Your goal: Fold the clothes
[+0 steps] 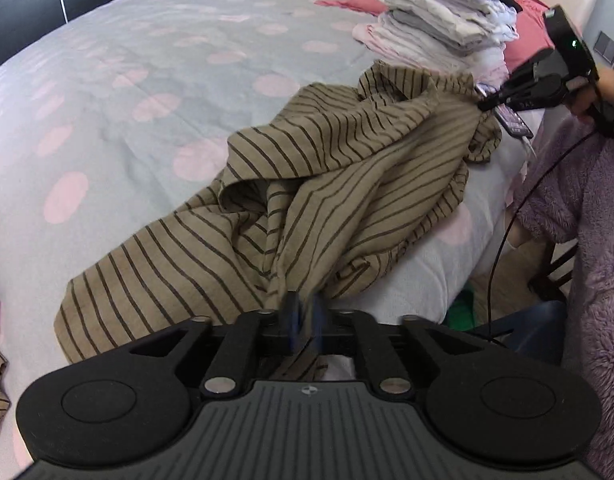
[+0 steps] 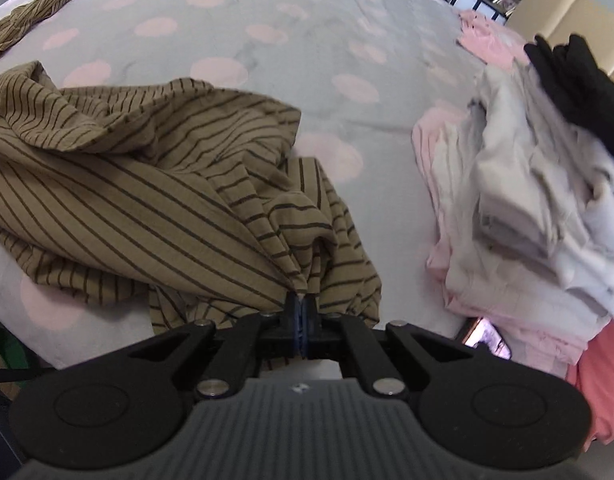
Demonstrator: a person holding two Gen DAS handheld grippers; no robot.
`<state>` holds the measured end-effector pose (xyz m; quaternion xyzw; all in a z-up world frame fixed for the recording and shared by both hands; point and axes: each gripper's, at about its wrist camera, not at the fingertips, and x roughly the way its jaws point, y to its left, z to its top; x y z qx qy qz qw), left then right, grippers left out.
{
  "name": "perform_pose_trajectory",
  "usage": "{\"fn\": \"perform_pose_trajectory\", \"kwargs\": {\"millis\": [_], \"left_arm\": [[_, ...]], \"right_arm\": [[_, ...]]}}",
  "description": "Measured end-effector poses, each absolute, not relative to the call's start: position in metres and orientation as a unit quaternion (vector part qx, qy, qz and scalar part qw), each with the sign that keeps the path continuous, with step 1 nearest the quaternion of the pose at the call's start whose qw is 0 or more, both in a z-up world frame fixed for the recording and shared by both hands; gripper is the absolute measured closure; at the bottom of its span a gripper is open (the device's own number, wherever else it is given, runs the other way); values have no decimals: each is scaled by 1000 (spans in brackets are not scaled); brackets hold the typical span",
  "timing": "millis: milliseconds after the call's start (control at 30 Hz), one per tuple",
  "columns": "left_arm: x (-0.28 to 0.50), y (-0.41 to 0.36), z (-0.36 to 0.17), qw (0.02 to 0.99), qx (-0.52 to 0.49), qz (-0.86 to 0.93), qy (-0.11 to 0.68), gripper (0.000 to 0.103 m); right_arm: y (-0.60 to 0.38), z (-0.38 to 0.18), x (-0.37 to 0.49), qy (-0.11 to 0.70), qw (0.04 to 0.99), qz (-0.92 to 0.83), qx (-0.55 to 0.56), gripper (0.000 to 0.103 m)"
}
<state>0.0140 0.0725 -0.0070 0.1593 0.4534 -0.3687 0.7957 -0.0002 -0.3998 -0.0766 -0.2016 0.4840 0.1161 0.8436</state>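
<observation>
A tan garment with dark stripes (image 1: 315, 184) lies crumpled near the bed's edge; it also shows in the right wrist view (image 2: 147, 184). My left gripper (image 1: 305, 312) is shut on a bunched fold at its near end. My right gripper (image 2: 303, 304) is shut on a bunched part at the other end; in the left wrist view the right gripper (image 1: 487, 102) pinches the cloth at the far right. The garment sags between the two grips.
The bed (image 1: 147, 80) has a grey cover with pink dots. A stack of folded clothes (image 1: 439, 28) topped by a black item stands at the right, also in the right wrist view (image 2: 527, 200). A phone (image 2: 487, 338) lies beside it. Another striped piece (image 2: 31, 12) lies far left.
</observation>
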Motion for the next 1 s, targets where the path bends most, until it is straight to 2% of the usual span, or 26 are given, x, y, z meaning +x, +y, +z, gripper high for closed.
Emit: {"fn": "perform_pose_trajectory", "kwargs": {"millis": [33,167,300,367,500,567,667,1000], "left_arm": [[13,74,-4,800,153,-371,447,77],[15,76,6,815,131,-379,419,65],[25,75,7,827,121,-351,422,65],[29,73,3,822,130,-339,438,71],[22,68,-1,811,164,-345,443,77],[19,67,-4,808,187,-340,443,87],[14,67,-9,800,197,-347,448,95],[13,65,-14,799,216,-336,450,93]], "right_arm": [[-400,-77,-1,484,844,117,-202,101],[-399,-78,-2,483,844,118,-201,101],[-398,-79,-3,482,845,118,-198,101],[-398,-79,-4,480,846,119,-199,101],[-399,-78,-7,475,849,120,-196,101],[-399,-78,-7,474,850,120,-195,101],[-398,-77,-6,473,850,121,-197,101],[-399,-75,-7,468,853,123,-194,101]]}}
